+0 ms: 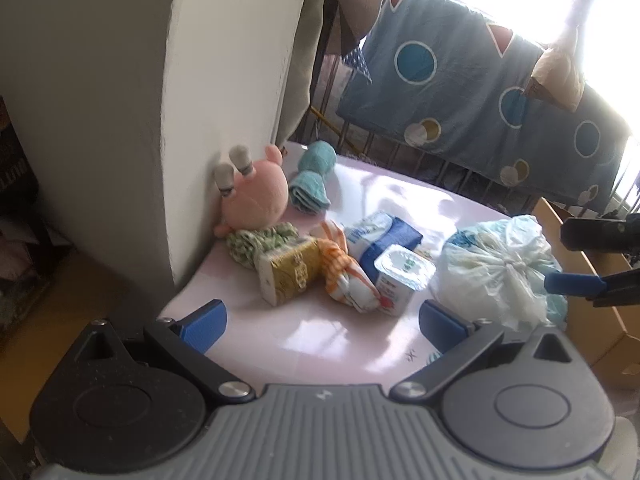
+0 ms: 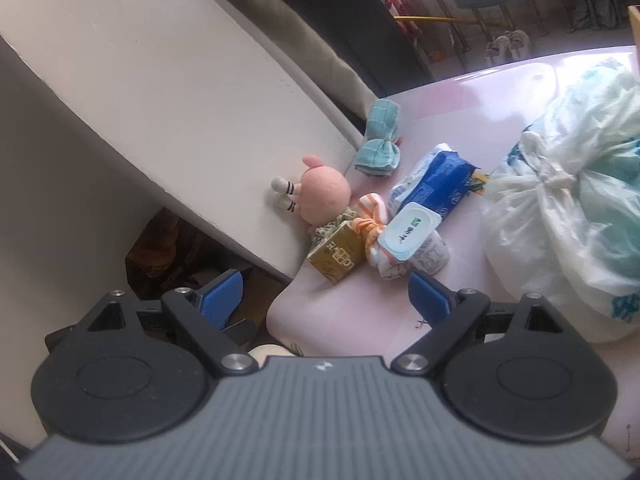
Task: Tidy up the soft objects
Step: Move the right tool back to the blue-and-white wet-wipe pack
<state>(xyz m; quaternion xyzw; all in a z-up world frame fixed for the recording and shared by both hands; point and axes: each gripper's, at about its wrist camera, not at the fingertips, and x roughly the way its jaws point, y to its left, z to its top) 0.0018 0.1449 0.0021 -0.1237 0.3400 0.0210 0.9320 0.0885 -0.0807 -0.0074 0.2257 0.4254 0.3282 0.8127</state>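
Both tools wide open and empty, left tool (image 1: 320, 322) nearer the pink plush doll (image 1: 258, 200) lying far-left against the wall, long axis probably running near-right toward the yogurt cup (image 1: 402, 278), right tool (image 2: 326, 300) farther back.

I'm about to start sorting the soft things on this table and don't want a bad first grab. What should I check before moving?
1. Left tool open, nothing held: ok.
2. Right tool open, nothing held: ok.
3. Teal towel free of other items: ok.
4. Plush doll free to lift: not ok, carton lies against it.
5. Orange cloth free: not ok, wedged between carton and cup.
6. Box has room: cannot tell.
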